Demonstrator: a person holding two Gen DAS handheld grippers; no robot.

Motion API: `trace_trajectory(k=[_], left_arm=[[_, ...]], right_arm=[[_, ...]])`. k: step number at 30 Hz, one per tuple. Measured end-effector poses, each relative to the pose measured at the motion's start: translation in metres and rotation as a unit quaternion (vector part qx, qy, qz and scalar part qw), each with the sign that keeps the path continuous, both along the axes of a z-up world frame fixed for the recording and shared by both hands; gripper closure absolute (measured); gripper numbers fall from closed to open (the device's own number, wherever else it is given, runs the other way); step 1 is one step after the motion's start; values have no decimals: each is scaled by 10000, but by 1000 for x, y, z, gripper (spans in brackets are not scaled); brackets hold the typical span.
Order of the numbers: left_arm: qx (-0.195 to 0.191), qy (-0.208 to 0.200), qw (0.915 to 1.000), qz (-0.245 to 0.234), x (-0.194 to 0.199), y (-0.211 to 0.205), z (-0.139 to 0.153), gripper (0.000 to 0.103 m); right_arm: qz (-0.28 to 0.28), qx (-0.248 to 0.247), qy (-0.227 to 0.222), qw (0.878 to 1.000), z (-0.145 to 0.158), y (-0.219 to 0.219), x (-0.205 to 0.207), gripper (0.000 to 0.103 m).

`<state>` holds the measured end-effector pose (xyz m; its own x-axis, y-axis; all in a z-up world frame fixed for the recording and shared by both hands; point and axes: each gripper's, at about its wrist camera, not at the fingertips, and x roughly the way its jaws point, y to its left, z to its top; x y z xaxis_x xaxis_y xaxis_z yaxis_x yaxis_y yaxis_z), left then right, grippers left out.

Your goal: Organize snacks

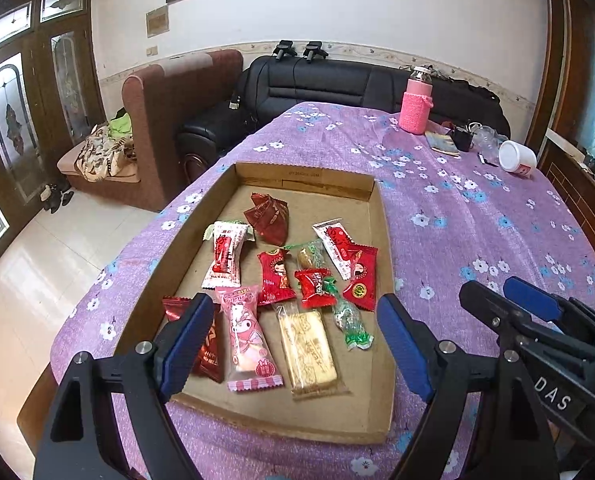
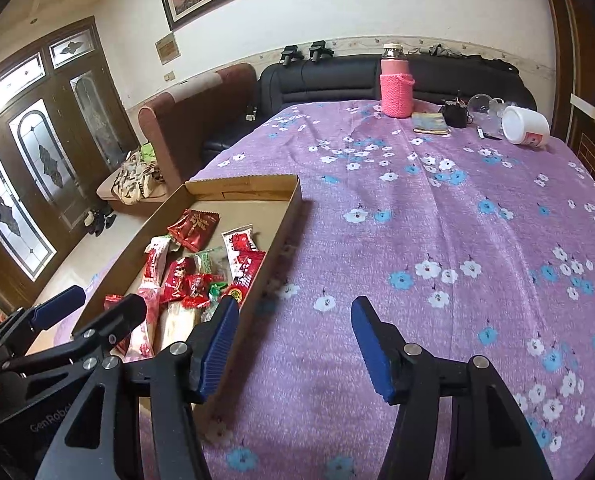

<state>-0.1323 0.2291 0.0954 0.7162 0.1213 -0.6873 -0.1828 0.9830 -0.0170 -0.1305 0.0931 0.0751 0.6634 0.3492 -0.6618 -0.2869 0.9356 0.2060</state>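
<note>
Hovering over a cardboard tray [image 1: 371,200] of wrapped snacks, the left gripper [image 1: 295,340] hangs with its fingers spread wide and nothing between them. The right gripper [image 2: 293,344] waits beside it over the bare flowered tablecloth [image 2: 437,220], fingers likewise apart and empty, its left finger just beside the tray's near wall.

Between the left gripper's fingers lie a pink cartoon-print packet [image 1: 247,340] and a pale wafer bar [image 1: 309,350], side by side and close to touching. Both run lengthwise away from the fingers, near ends toward the gripper, far ends toward the sofa [image 1: 317,80]. A dark red packet [image 1: 207,344] sits partly hidden under the left finger [image 1: 183,344]; a green twisted sweet [image 1: 349,320] lies just inside the right finger, angled slightly off that line.

Trouble, if it comes, would likely stem from crowding. Closing from this spread could catch the pink packet and the wafer bar together, or drag the red packet along. The slick, air-filled wrappers look apt to squirt out from the pads, and a hard pinch might crack the wafer. A low pass could also snag the tray's shallow wall and shift the whole box on the cloth.

Beyond the fingers, the remaining red, white and green sweets [image 1: 317,280] lie scattered at mixed angles toward the tray's far wall.
</note>
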Motion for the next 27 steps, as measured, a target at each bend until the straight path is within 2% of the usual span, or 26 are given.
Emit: trace_trajectory(k=[12, 27], left_arm=[[194, 33, 9997, 143, -7, -2, 0, 19], [137, 240, 9994, 197, -3, 4, -14, 18]], right_arm=[[-60, -71, 60, 9999, -8, -5, -11, 39], [13, -227, 158, 9996, -18, 6, -10, 38]])
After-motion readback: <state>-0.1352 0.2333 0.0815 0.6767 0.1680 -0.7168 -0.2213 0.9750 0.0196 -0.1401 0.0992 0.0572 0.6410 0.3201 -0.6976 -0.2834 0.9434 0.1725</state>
